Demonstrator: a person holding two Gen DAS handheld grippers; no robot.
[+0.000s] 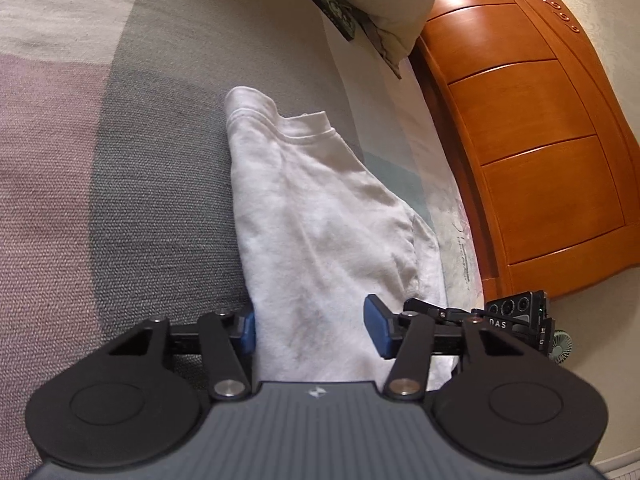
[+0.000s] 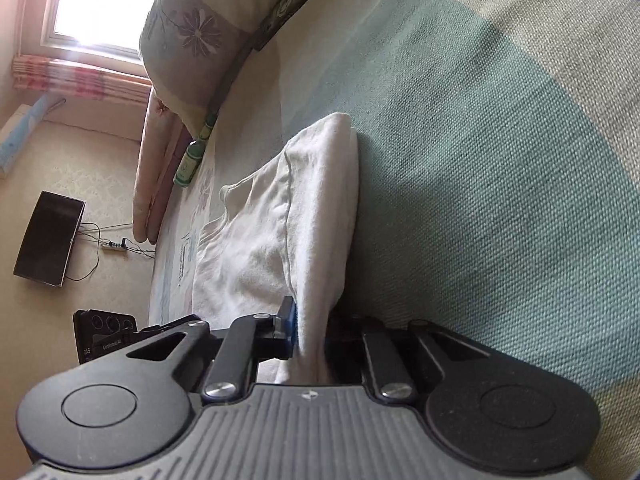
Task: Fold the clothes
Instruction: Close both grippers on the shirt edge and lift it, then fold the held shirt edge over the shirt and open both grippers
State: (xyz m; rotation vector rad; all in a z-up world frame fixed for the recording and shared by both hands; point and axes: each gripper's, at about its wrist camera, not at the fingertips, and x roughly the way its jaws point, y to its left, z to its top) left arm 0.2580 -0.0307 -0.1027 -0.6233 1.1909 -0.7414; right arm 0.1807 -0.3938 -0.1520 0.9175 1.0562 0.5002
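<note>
Daylight pours from the window [image 2: 96,4], blown out to white glare, leaving soft shadows beside the white garment [image 2: 280,208] on the bed [image 2: 500,160]. Both fisheye views bend strongly at their dark corners; detail stays slightly soft.

A bedroom in a home

The big bed [image 2: 500,140] has a woven cover. A flowery pillow [image 2: 192,40] lies at its head by a wooden headboard [image 1: 532,140]. Beside the bed are a sunny window [image 2: 100,4] and a carpet floor [image 2: 80,168].
</note>
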